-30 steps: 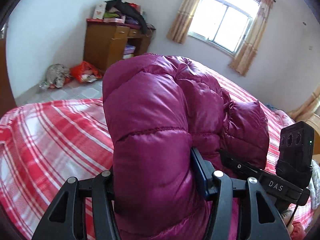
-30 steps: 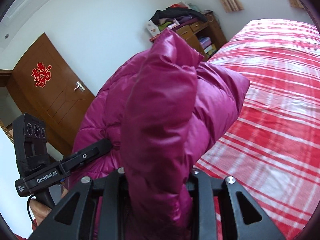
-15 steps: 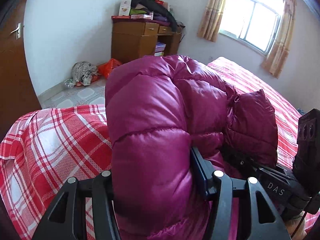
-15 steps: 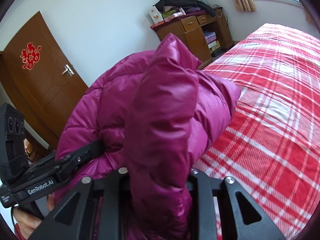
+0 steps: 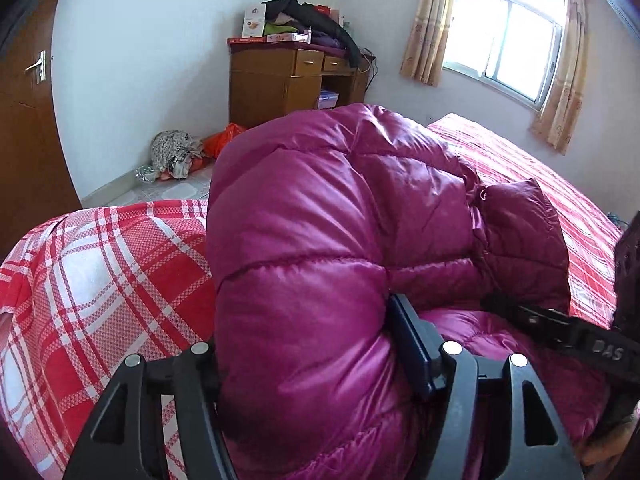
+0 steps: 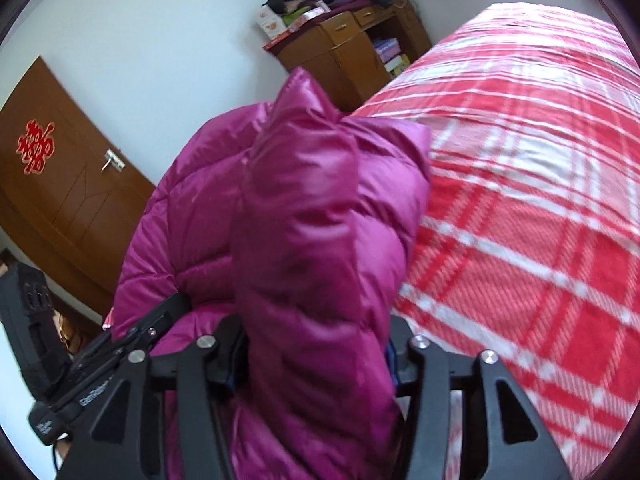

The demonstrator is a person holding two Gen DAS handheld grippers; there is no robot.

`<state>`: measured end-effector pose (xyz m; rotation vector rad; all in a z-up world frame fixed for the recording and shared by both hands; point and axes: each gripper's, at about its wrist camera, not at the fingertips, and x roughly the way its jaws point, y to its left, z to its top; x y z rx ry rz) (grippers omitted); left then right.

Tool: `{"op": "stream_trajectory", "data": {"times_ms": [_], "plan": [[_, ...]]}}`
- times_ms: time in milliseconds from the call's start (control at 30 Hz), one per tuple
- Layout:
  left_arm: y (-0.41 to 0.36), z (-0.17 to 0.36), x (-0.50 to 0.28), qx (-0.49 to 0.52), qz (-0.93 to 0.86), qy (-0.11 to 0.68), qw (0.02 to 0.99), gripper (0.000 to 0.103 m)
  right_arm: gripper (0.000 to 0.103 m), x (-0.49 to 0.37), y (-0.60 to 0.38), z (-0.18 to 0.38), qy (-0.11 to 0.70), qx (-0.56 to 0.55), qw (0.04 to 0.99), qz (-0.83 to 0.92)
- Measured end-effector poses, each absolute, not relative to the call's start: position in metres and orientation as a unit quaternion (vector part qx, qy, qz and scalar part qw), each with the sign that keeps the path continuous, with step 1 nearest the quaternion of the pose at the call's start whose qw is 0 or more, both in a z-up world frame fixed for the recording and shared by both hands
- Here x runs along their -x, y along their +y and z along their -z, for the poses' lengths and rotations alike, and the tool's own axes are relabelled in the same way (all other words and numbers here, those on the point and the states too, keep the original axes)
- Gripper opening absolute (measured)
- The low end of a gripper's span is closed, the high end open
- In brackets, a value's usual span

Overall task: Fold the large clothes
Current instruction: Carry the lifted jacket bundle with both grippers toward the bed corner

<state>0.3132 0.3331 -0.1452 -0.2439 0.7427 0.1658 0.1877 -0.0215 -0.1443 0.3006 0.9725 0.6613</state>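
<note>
Both my jaws, left gripper & right gripper, stayed clamped on the puffer jacket, w/ it carried lower toward the bed, so laydown looked close.

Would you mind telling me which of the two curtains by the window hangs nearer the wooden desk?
The left curtain, hanging just right of the cluttered wooden desk; the other curtain hangs beyond the window.

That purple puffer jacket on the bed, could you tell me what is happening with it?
A person is folding the purple puffer jacket over a bed with a red plaid sheet. The left gripper and the right gripper are each clamped on a thick bunch of it, holding it up side by side.
</note>
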Motion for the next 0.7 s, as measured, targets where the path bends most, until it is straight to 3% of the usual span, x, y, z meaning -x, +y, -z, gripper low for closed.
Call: {"op": "stream_trajectory", "data": {"times_ms": [133, 200, 233, 333, 433, 700], "plan": [[0.335, 0.146, -0.313, 0.120, -0.081, 0.360, 0.922, 0.067, 0.056, -0.148, -0.041, 0.099, 0.372, -0.088, 0.894, -0.233], [0.334, 0.145, -0.313, 0.120, -0.083, 0.360, 0.922, 0.067, 0.044, -0.132, -0.044, 0.073, 0.326, -0.069, 0.917, -0.219], [0.333, 0.144, -0.312, 0.119, -0.084, 0.359, 0.922, 0.067, 0.043, -0.129, -0.041, 0.063, 0.318, -0.062, 0.919, -0.225], [0.328, 0.143, -0.313, 0.113, -0.089, 0.359, 0.922, 0.067, 0.038, -0.139, -0.009, 0.056, 0.348, -0.003, 0.903, -0.251], [0.325, 0.144, -0.312, 0.106, -0.093, 0.360, 0.922, 0.068, 0.024, -0.160, 0.013, 0.077, 0.394, 0.003, 0.886, -0.245], [0.322, 0.145, -0.318, 0.089, -0.090, 0.368, 0.921, 0.068, 0.021, -0.179, -0.005, 0.140, 0.453, -0.090, 0.852, -0.245]]}}
